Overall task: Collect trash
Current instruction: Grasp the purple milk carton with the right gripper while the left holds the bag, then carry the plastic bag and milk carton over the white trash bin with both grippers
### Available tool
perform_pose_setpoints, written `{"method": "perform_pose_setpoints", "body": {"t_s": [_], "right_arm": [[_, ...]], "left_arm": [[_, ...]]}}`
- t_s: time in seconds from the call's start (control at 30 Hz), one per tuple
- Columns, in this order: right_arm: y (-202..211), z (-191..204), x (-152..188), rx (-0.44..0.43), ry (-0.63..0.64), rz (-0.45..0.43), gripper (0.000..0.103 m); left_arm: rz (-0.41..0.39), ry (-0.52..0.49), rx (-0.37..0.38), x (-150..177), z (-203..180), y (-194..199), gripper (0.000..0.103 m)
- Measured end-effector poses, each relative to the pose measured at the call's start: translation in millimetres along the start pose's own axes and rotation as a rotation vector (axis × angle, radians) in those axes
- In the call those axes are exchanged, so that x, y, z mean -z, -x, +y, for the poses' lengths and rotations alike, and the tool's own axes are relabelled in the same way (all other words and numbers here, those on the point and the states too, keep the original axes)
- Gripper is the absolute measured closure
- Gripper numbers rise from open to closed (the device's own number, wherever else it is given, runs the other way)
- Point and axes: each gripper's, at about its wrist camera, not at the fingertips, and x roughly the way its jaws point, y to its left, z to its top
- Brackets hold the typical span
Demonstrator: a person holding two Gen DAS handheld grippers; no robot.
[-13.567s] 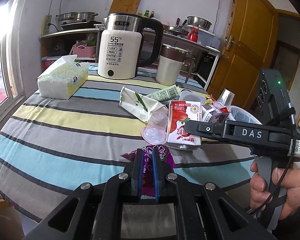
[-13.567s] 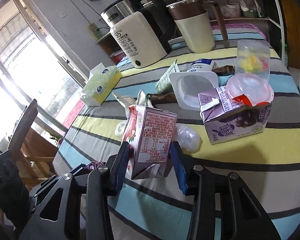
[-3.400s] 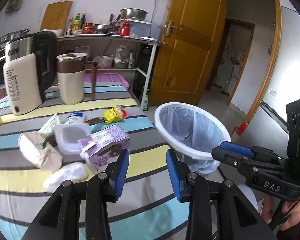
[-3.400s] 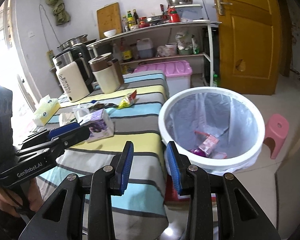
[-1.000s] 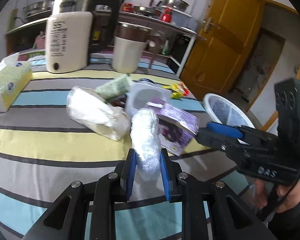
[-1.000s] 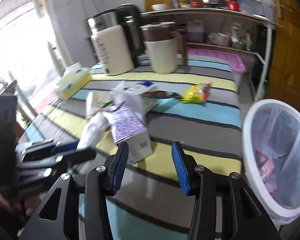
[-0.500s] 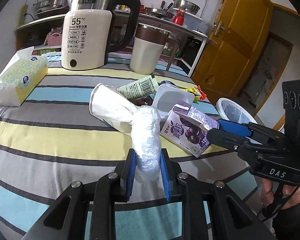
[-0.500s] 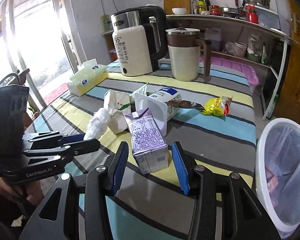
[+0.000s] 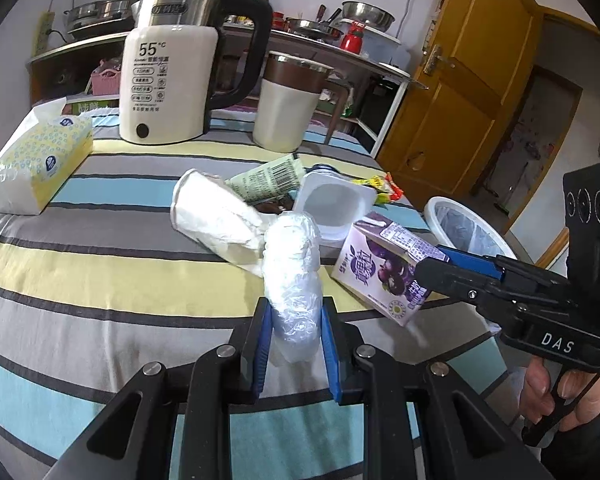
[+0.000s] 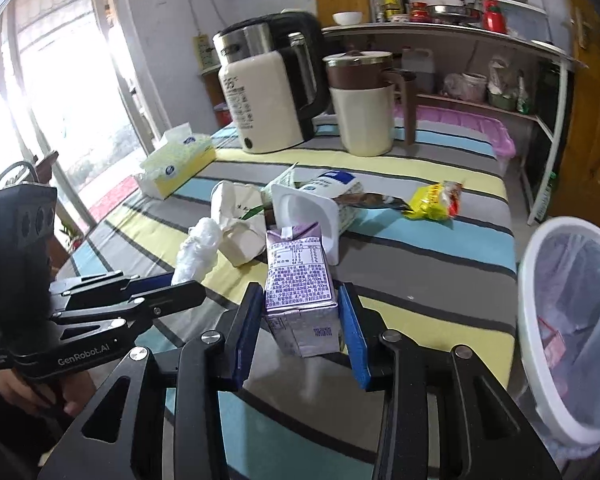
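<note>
Left tool (image 9: 293,334) pinches crumpled clear plastic wrap (image 9: 293,276), lower centre of frame. Right tool (image 10: 300,326) is closing around purple juice carton (image 10: 300,292); pads near its sides, contact unclear. Kettle (image 9: 168,84) reads "55°C"; tool bodies read "DAS" and "GenRobot.AI". White bin (image 10: 540,320) at right edge, cut off. Carton print too small to read.

Purple carton (image 10: 300,284), yellow wrapper (image 10: 434,196), striped grey-yellow-blue tablecloth (image 9: 100,272).

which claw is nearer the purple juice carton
Right. The right claw straddles the purple juice carton, jaws closing on it. The left claw grips a crumpled clear plastic bag beside it.
</note>
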Motion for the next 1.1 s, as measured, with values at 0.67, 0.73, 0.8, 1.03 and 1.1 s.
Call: {"method": "perform_pose_setpoints", "body": {"t_s": [0.67,0.73,0.8,1.03,1.1], "right_arm": [[59.6,-38.0,25.0,0.092,-0.133,-0.104,0.064],[62.9,-42.9,25.2,0.101,-0.143,-0.112,0.064],[67.3,-47.4,25.8,0.106,-0.150,-0.120,0.064],[88.1,-70.4,26.5,0.158,-0.193,-0.169,0.064],[94.6,-80.0,27.6,0.184,-0.211,-0.181,0.064]], "left_arm": [[0.009,-0.107,0.080,-4.6,-64.0,-6.7,0.079],[0.008,-0.117,0.089,-7.0,-70.2,-8.4,0.079],[0.008,-0.129,0.098,-9.2,-76.9,-10.7,0.079],[0.002,-0.185,0.139,-21.1,-105.5,-22.3,0.079],[-0.003,-0.204,0.154,-25.2,-116.6,-26.1,0.079]]}}
